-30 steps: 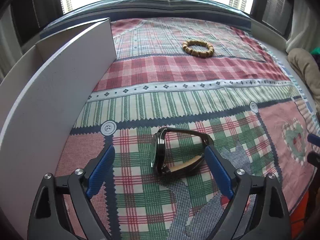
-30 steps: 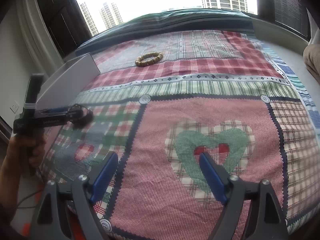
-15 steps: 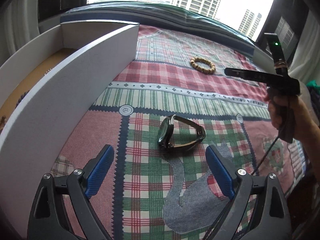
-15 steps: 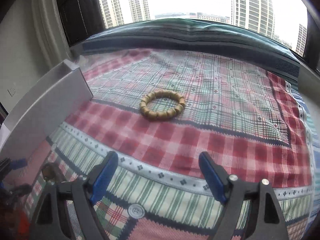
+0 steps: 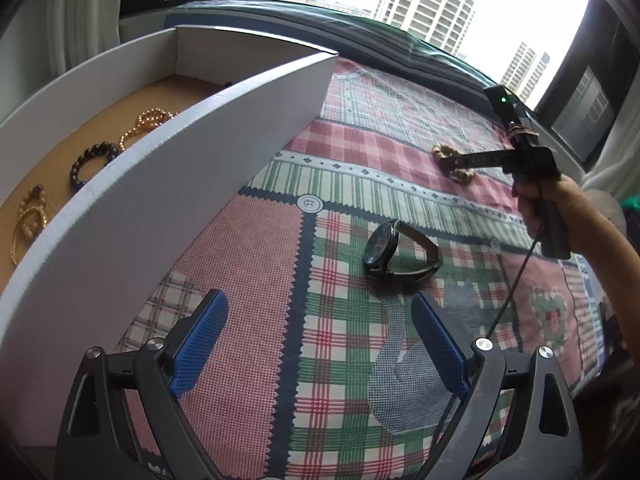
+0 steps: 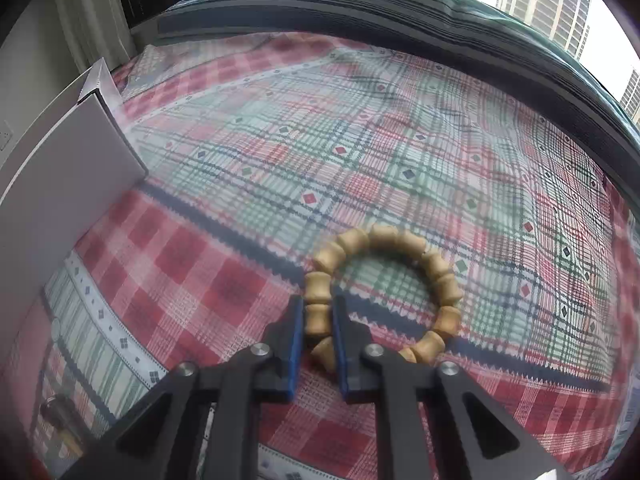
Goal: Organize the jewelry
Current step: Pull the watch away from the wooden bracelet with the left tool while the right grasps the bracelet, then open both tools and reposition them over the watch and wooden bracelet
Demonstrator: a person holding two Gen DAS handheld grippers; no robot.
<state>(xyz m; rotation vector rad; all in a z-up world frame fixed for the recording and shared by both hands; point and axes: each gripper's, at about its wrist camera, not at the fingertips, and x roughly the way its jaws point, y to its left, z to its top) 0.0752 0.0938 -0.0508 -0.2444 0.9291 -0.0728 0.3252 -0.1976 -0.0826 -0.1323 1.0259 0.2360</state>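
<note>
Between the right gripper's point(image 6: 316, 322) fingers sits one side of the wooden bead bracelet point(image 6: 400, 276): half a second ago the blue pads stood wide apart with the ring well ahead of them, and now they are closing on two or three beads, one pad outside the loop and one inside it, pressing both flanks. The rest of the ring curves away just beyond the fingertips, flat on the plaid bedspread point(image 6: 440, 140). So the pick-up looks made, and I judge the next step is carrying it to the white box point(image 6: 68, 184), off to the left of these fingers.

Ahead of the left gripper point(image 5: 320, 344), whose fingers stand wide open and empty, the black watch point(image 5: 400, 252) lies on its side on the quilt, apart from the pads. It has slid further from them than a second ago, so it waits its turn. Left of these fingers the box now shows its brown floor, with several bracelets point(image 5: 94, 160) already inside.
</note>
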